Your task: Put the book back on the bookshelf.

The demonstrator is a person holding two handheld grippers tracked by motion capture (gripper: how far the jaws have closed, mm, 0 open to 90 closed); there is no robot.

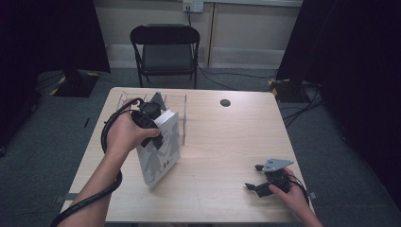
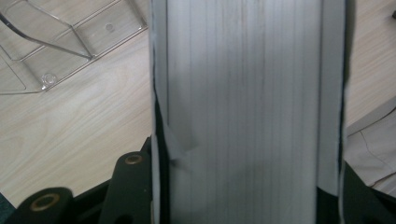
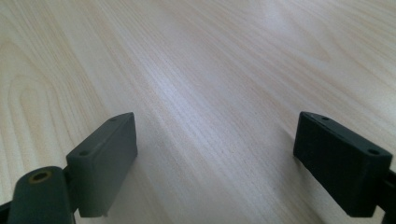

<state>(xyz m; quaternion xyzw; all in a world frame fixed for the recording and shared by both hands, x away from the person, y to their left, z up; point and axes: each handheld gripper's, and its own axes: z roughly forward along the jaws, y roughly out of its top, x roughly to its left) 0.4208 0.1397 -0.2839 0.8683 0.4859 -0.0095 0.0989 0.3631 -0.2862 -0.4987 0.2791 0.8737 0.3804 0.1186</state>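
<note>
In the left hand-held gripper [image 1: 158, 124], a clamped book [image 1: 158, 151] hides the jaws' tips; the right hand-held gripper [image 1: 257, 177] gapes empty.

The wooden table [image 1: 222, 142] carries a clear rack [image 1: 177, 101] near its far left corner, and a book [image 1: 161, 151] stands beside.

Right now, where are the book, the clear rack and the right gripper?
book [image 1: 158, 158]: high view, on its front cover.
clear rack [image 2: 70, 42]: left gripper view, on a transparent divider.
right gripper [image 1: 254, 176]: high view, midway between its open fingertips.
</note>
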